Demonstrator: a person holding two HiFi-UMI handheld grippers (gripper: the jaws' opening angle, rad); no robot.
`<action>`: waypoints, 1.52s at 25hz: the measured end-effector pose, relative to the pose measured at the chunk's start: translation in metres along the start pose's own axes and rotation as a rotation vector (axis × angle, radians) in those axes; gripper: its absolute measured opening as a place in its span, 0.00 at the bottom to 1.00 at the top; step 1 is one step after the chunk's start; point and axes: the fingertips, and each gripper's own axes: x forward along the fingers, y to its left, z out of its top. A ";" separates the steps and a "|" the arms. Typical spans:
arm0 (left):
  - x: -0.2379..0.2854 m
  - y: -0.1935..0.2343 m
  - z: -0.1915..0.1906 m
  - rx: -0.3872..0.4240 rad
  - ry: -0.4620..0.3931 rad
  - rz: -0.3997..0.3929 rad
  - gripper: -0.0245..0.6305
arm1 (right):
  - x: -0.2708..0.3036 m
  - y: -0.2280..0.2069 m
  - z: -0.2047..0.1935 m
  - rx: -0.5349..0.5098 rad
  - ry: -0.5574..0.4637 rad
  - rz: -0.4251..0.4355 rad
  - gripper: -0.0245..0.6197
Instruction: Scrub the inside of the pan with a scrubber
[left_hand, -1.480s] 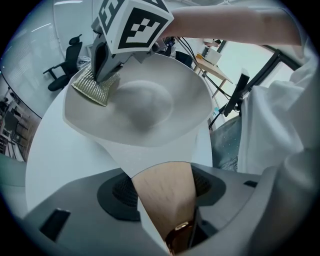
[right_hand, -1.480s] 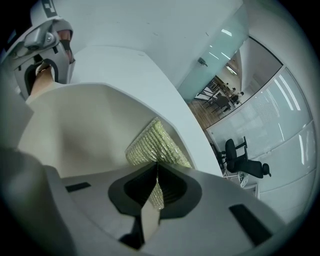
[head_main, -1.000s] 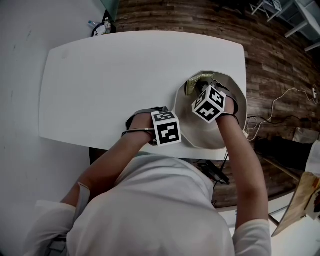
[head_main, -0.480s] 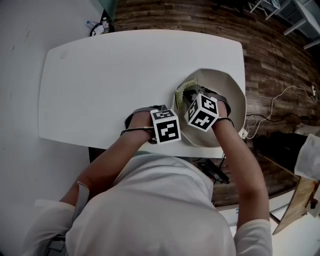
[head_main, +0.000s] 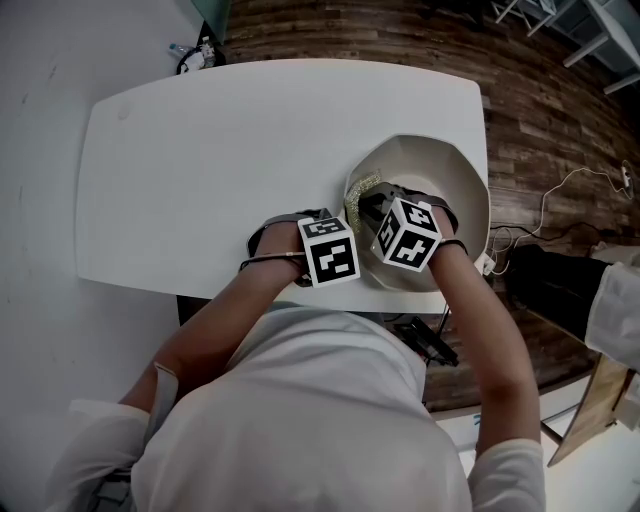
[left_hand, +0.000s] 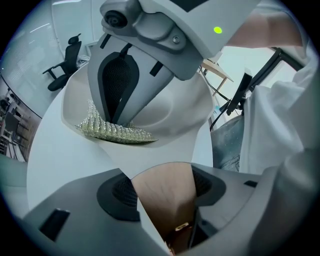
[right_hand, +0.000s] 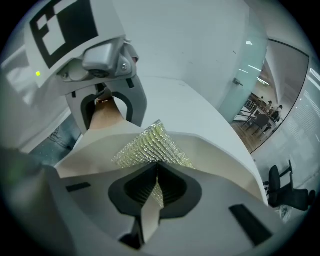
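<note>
White pan (head_main: 452, 172) sits at the right near edge of the desk (head_main: 220, 160). Left claw (left_hand: 162, 191) clamped on the pan's brown handle (left_hand: 166, 217), at the pan's left side. Right claw (right_hand: 156, 186) reaches into the pan, jaws closed on a silvery mesh scrubber (right_hand: 149, 145). Scrubber spreads against the inner wall on the handle side, near the rim. The two marker cubes sit just beside each other in the head view.

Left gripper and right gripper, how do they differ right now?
The left gripper is shut on the brown handle of the pan; the right gripper is shut on the glittery scrubber. The left sits outside the pan, the right reaches inside it. Both are gripping something.
</note>
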 end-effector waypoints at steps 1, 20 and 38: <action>0.000 0.000 0.000 0.000 0.000 0.000 0.44 | -0.001 0.004 0.000 -0.005 -0.004 0.017 0.08; -0.001 0.008 -0.002 -0.006 0.010 0.009 0.44 | -0.021 0.078 -0.027 -0.112 0.041 0.364 0.08; -0.001 0.006 -0.010 0.006 0.045 0.012 0.44 | -0.059 0.114 -0.080 0.064 0.177 0.581 0.08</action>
